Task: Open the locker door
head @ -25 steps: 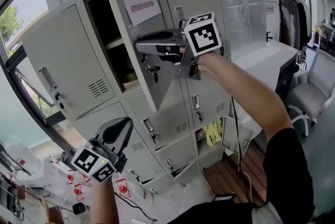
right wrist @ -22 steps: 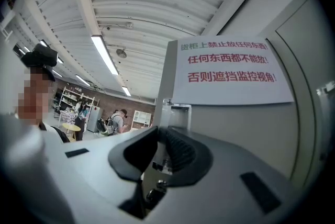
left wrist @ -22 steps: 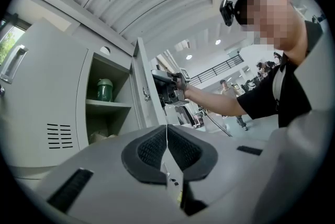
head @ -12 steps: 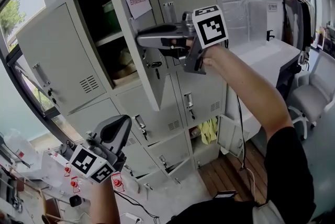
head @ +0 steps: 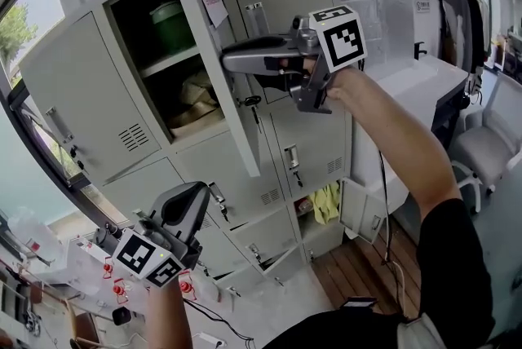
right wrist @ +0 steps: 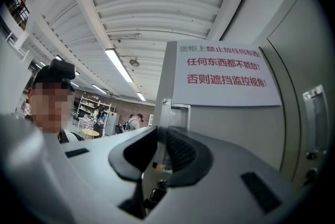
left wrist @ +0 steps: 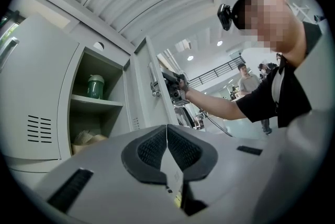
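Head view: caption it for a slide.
Right hand-held gripper grips the edge of the open locker door; left hand-held gripper hangs shut below.

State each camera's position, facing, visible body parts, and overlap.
Head view: on the head, down at grey metal lockers; left gripper, right gripper, forearms show.
Left gripper view: low, up past shut jaws at open grey locker door; right arm shows.
Right gripper view: along jaws clamped on that door's edge; head shows.
All share that door.

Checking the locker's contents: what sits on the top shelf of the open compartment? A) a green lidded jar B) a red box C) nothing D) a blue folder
A: a green lidded jar stands on the upper shelf behind the open grey metal locker door.
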The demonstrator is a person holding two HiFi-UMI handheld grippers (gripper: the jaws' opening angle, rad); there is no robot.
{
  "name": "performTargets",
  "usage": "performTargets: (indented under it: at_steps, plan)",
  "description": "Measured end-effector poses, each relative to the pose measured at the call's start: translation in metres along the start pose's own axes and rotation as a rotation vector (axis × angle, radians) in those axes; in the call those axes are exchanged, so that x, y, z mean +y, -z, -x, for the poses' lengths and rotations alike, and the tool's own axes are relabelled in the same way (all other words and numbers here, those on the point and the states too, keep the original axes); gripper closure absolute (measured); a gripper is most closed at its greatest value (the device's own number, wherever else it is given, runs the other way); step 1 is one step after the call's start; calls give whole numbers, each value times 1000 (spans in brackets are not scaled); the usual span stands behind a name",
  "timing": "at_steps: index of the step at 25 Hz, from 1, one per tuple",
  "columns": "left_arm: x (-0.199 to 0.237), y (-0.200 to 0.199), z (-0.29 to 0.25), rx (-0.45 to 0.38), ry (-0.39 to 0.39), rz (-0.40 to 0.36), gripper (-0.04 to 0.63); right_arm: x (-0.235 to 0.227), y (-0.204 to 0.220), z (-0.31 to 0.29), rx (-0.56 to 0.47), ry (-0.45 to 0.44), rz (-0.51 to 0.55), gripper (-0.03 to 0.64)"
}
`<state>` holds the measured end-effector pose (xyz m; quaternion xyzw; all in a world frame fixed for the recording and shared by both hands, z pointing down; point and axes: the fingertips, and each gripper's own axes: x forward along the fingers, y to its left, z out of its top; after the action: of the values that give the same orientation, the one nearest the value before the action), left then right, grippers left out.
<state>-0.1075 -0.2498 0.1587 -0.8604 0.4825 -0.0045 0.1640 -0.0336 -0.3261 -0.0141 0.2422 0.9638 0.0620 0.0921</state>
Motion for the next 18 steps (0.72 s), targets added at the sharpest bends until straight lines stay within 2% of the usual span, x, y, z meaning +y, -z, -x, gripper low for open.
performTargets:
  at_steps: [11, 18]
  plan:
    - [19, -2, -9, -16, 42, 5, 578, 0, -2, 11, -19, -55, -10, 555]
    - [14, 1, -25, 1, 21, 1, 577, 1, -6, 33, -24, -118, 7, 554]
